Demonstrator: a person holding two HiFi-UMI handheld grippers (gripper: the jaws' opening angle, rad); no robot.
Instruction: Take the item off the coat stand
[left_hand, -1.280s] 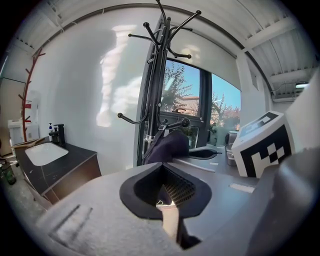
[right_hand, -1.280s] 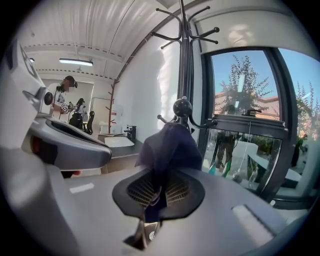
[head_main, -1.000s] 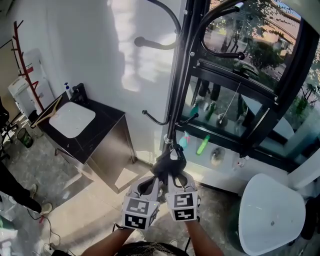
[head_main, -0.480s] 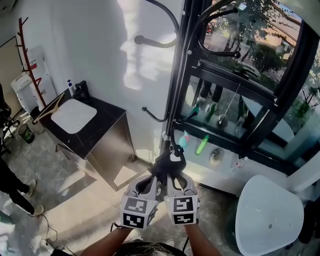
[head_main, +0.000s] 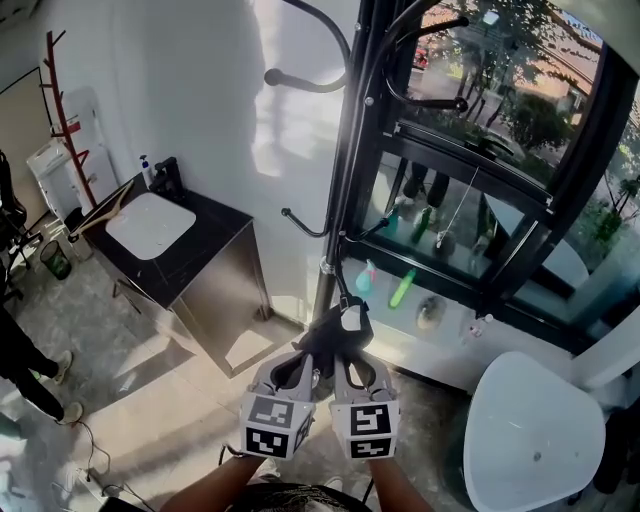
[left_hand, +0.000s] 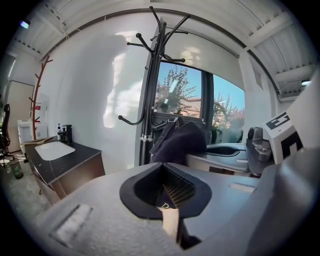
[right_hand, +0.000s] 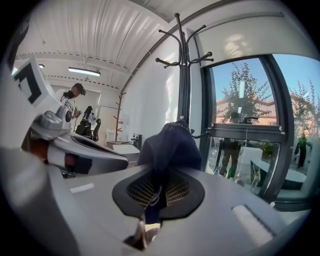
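Observation:
A dark blue fabric item (head_main: 335, 328) with a strap hangs at the tips of both grippers, close to the black coat stand (head_main: 345, 150) below its lower hooks. In the right gripper view my right gripper (right_hand: 152, 192) is shut on the blue fabric (right_hand: 170, 145), which bulges up in front of the jaws. My left gripper (left_hand: 165, 197) is shut, its pads meeting with no cloth visible between them; the item (left_hand: 177, 142) sits just beyond its tip. Whether the strap still touches a hook (left_hand: 131, 120) cannot be told.
A black cabinet with a white basin (head_main: 150, 225) stands to the left of the stand. A white round seat (head_main: 535, 435) is at lower right. Bottles (head_main: 405, 290) line the window sill. A red coat stand (head_main: 60, 100) and a person's leg (head_main: 20, 360) are far left.
Both grippers with the dark item have drawn slightly back and down from the coat stand; the hooks now sit a little farther from the item. The jaws have not changed.

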